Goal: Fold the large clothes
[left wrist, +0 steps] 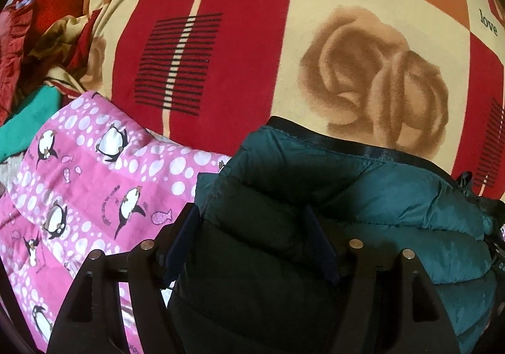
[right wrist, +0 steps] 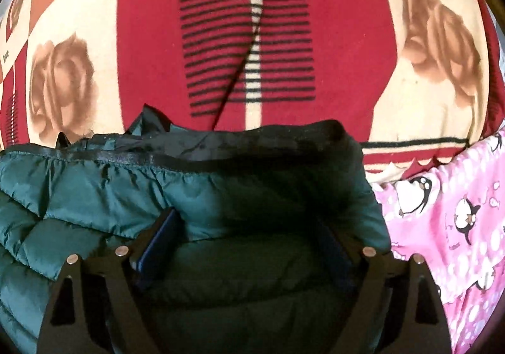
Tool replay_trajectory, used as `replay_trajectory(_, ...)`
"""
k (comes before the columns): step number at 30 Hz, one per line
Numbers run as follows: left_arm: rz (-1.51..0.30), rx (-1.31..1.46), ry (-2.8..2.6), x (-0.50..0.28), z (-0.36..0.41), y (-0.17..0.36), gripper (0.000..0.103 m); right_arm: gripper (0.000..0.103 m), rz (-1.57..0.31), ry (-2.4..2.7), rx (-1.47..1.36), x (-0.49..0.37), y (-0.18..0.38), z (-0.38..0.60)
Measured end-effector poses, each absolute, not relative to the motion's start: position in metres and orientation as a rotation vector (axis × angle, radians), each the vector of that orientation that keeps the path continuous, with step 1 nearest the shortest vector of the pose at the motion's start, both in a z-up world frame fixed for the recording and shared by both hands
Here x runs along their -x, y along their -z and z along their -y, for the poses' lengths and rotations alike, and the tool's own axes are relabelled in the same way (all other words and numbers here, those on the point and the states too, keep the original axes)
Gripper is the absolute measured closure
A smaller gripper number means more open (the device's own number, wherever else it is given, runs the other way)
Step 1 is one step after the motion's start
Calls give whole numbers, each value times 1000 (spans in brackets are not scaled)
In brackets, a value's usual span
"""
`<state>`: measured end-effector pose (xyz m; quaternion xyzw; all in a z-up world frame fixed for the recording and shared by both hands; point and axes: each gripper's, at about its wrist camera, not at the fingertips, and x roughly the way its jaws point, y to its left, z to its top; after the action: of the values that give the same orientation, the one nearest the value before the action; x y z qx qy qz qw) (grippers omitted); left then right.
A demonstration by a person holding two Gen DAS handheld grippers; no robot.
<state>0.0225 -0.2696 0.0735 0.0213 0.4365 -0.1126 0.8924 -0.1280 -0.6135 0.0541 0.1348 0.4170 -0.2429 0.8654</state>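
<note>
A dark green quilted puffer jacket [left wrist: 363,196] with a black trimmed edge lies on a patterned blanket. In the left wrist view my left gripper [left wrist: 252,224] has its fingers spread wide, with a thick fold of the jacket bulging between them. In the right wrist view the jacket [right wrist: 236,196] fills the lower frame, and my right gripper [right wrist: 249,234] also stands wide with jacket padding between its fingers. I cannot tell whether either gripper is pinching the fabric. A thin black cord [right wrist: 240,69] runs from the jacket's edge across the blanket.
The red, cream and orange blanket [left wrist: 252,38] with rose prints covers the surface. A pink penguin-print quilt [left wrist: 94,180] lies to the left of the jacket; it shows at the right in the right wrist view [right wrist: 457,212]. Crumpled red and teal clothes [left wrist: 31,54] are piled at far left.
</note>
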Motion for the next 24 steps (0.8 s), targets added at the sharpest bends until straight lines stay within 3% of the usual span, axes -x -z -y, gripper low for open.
replay_trajectory(8,-901,-44,233,-22,271,-73,58,13,-759,440,-353,188,-97,590)
replay_trajectory(15,-897,-45,225,-20,272,-73,56,11,-833,462,-403,191,-50,599)
replay_trajectory(24,-864,-30,295,15,254,-96,56,10,-785,465,-424,215,-84,586)
